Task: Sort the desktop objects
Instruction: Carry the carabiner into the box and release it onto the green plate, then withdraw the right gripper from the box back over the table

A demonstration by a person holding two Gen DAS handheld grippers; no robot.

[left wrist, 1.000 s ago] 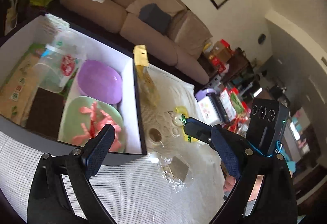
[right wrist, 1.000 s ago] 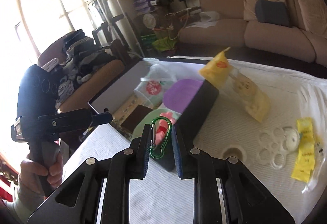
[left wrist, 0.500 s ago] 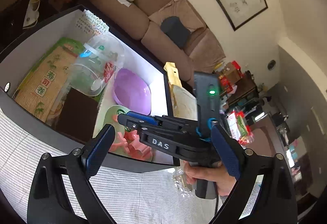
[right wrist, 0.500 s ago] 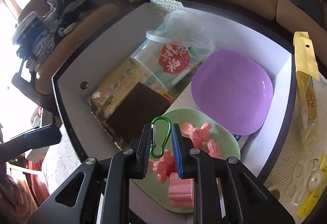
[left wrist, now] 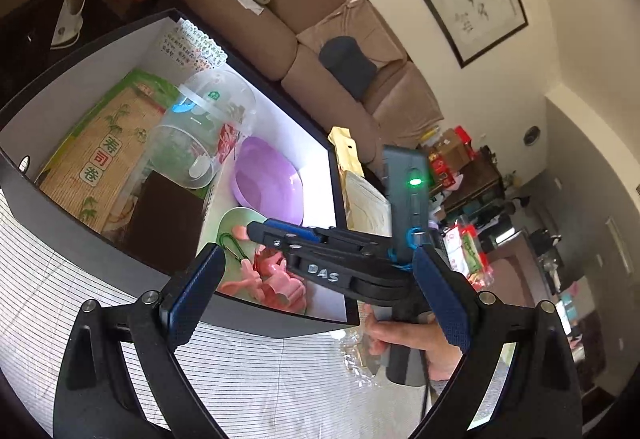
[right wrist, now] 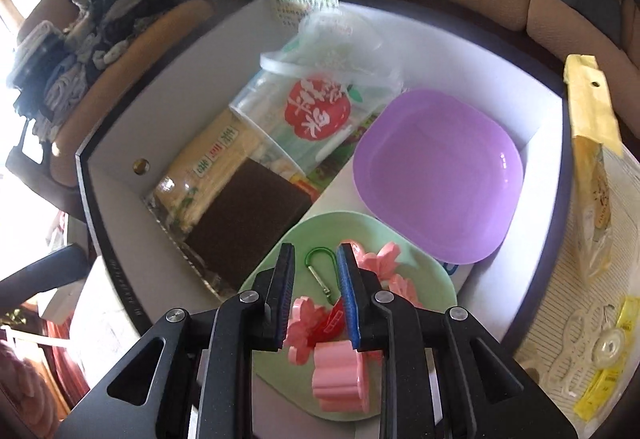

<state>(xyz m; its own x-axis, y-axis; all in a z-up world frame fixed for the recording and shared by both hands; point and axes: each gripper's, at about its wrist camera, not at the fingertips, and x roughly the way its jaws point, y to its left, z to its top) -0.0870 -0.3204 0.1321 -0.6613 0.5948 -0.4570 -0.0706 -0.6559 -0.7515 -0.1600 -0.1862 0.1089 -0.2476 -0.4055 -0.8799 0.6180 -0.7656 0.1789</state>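
while my right gripper [right wrist: 314, 271] hangs over the box [right wrist: 120, 175], its jaws stand slightly parted, released, and the green carabiner [right wrist: 320, 273] (thin wire, pear-shaped loop) lies between the pads on the pale green plate [right wrist: 276, 253]. i count two glossy plastic plates, green and purple plate [right wrist: 438, 175], several pink flower moulds [right wrist: 340, 377], one dark sponge block [right wrist: 244, 215]. my left gripper [left wrist: 316, 299] gapes wide open, grasping nothing.
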